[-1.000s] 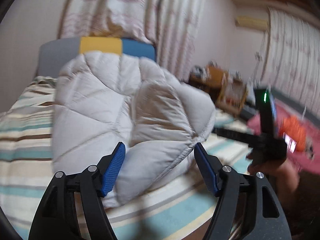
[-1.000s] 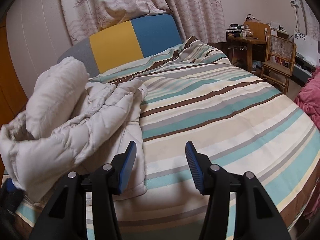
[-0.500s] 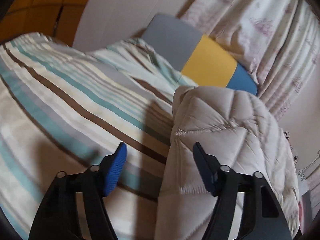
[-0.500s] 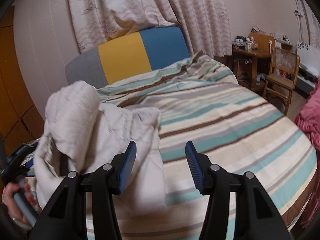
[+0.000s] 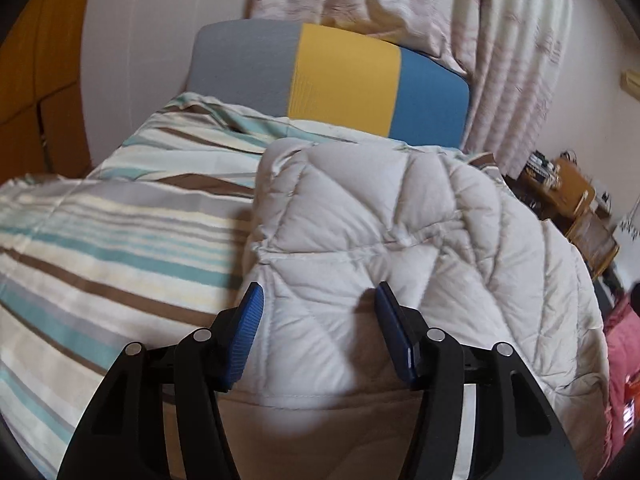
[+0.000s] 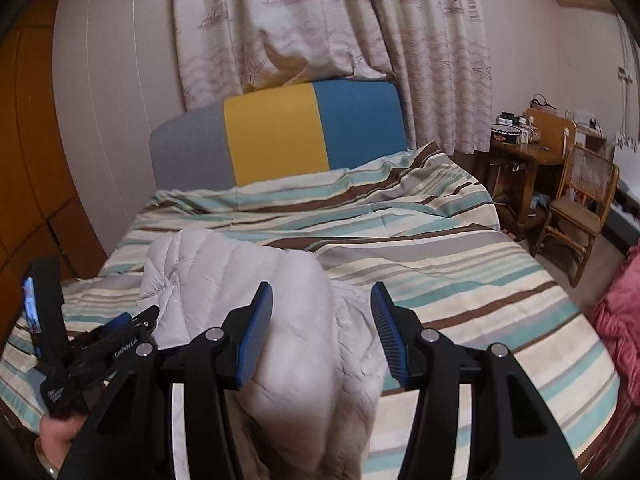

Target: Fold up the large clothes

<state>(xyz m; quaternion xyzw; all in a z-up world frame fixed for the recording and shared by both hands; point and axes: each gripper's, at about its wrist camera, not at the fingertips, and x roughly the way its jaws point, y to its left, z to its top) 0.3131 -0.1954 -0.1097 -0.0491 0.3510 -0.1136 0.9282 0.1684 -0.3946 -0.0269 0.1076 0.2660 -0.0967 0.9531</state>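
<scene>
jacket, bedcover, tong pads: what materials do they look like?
Jacket: pale, smooth, matte shell, probably synthetic, with puffy stitched quilting, so padded fill. Bedcover: thin matte woven cloth, striped, wrinkled; likely cotton-like. Left tongs pads: blue, ribbed, probably rubber or plastic.

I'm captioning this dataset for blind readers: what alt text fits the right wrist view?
An open right claw hangs over a bunched pale quilted jacket on a striped bed. The left claw sits at lower left; a grey, yellow and blue headboard stands behind.
</scene>
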